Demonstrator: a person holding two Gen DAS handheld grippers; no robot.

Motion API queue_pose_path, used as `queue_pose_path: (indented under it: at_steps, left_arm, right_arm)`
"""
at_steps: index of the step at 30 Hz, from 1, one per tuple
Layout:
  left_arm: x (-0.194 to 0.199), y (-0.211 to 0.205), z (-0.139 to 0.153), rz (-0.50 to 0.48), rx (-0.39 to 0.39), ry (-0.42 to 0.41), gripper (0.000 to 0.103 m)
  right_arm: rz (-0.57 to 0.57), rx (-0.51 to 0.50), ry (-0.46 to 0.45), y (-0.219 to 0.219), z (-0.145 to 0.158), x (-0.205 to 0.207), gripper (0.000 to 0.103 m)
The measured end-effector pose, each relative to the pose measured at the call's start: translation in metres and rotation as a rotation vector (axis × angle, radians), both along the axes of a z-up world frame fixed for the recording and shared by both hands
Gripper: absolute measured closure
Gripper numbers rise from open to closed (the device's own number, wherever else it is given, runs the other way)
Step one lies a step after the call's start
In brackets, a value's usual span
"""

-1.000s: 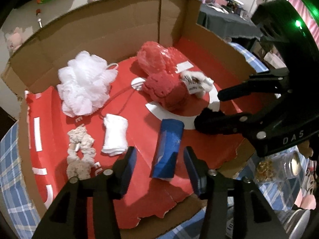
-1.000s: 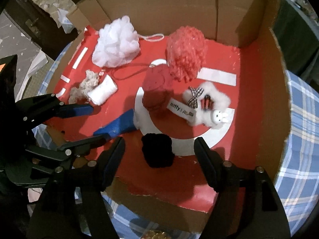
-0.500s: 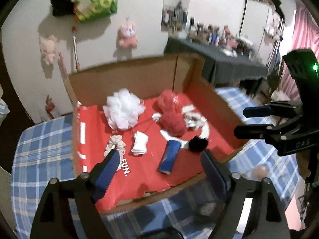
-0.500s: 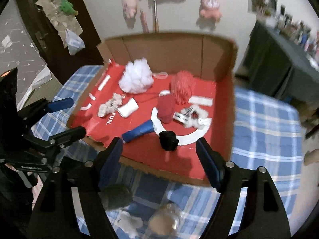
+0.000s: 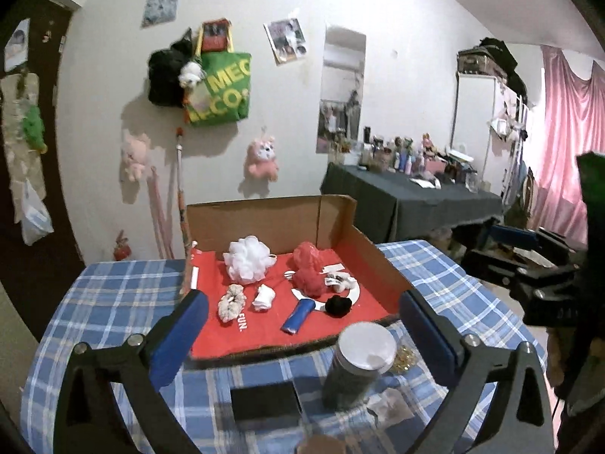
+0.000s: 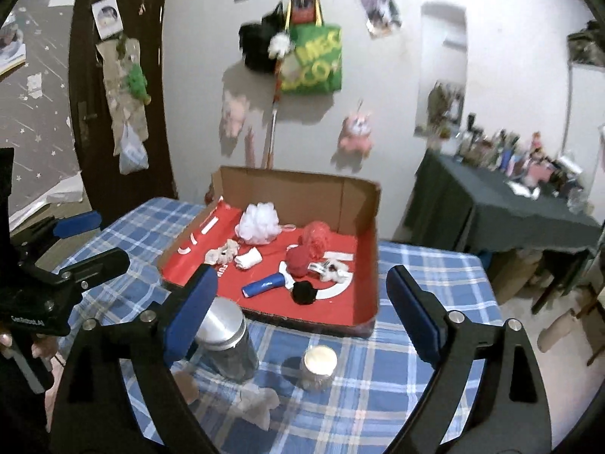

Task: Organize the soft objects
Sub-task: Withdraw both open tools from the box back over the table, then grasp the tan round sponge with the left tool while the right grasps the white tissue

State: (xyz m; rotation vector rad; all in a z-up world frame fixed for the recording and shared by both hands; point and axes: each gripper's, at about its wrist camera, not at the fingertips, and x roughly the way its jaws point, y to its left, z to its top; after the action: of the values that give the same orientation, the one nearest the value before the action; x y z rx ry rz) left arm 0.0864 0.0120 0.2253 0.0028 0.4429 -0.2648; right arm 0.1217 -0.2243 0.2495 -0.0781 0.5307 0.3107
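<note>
Both tools, left tool (image 5: 302, 325) & right tool (image 6: 302, 302), spread wide w/ nothing held, have backed off from the box (image 5: 340, 219) on the counter (image 6: 378, 378), soft stuff all inside it, so prob done.

Red box liner (image 5: 332, 325); white pouf (image 5: 246, 259); blue-white checked tablecloth (image 5: 113, 295); blue roll (image 5: 298, 316).

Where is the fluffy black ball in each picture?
Left wrist view: the black pom-pom sits near the box's front right, just right of the blue roll.
Right wrist view: the black pom-pom is centre frame, right of the blue roll.
Shared landmark: the white bath puff.
</note>
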Motion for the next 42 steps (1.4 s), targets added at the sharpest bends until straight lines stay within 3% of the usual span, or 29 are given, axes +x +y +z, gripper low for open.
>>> queue_pose_path:
  at_steps: [6,11,17,28,42]
  left_arm:
    - [-0.044,-0.009,-0.019,0.008,-0.041,-0.043,0.0]
    - [-0.062,-0.007,-0.04,0.058,-0.054,-0.053,0.0]
    - [-0.066,-0.005,-0.066,0.092,-0.04,-0.021,0.0]
    - [-0.059,-0.004,-0.117,0.115,-0.013,0.091,0.0]
    - [-0.033,-0.004,-0.165,0.096,0.033,0.256,0.002]
  right_arm:
    - [-0.059,0.013,-0.123,-0.004,-0.018,-0.061,0.011]
    - [-0.093,0.051,-0.147,-0.008,-0.04,-0.089,0.011]
    - [-0.108,0.1,-0.084,-0.013,-0.077,-0.099,0.011]
    - [-0.132,0.068,-0.01,-0.004,-0.127,-0.094,0.011]
    - [-0.104,0.114,0.15,-0.007,-0.17,-0.059,0.012]
